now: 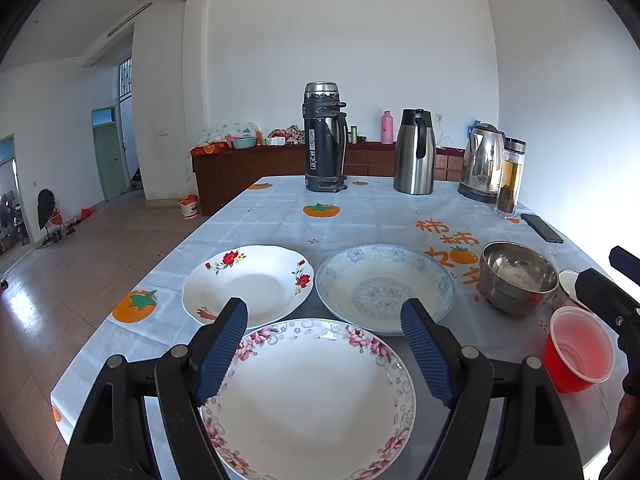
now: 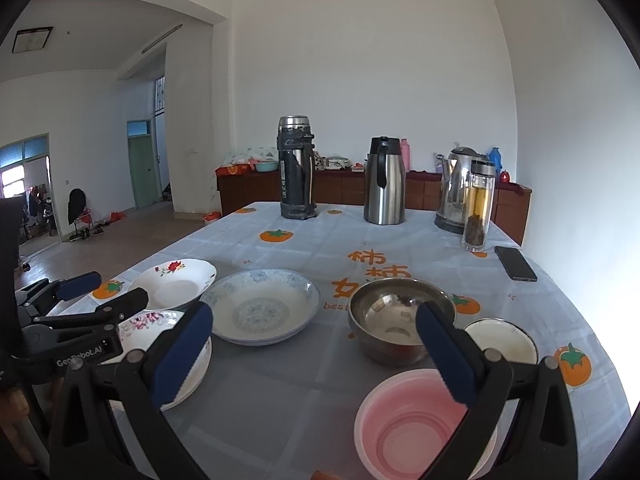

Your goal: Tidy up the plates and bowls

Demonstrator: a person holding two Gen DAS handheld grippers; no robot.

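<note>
Right now your left gripper [image 1: 324, 344] hangs released above the pink-flowered plate [image 1: 308, 400]; your right gripper [image 2: 314, 352] gapes empty near the red cup [image 2: 416, 428].

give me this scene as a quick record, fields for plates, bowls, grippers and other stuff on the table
plates: pink-flower plate nearest; red-flower plate and blue-pattern plate behind it, side by side
bowls: steel bowl, small white bowl, red plastic bowl
left gripper: open, above the pink-flower plate, holding nothing
right gripper: open, holding nothing
far end of table: black flask, steel jug, kettle, tea bottle
also: phone lying flat
surface: tablecloth
</note>
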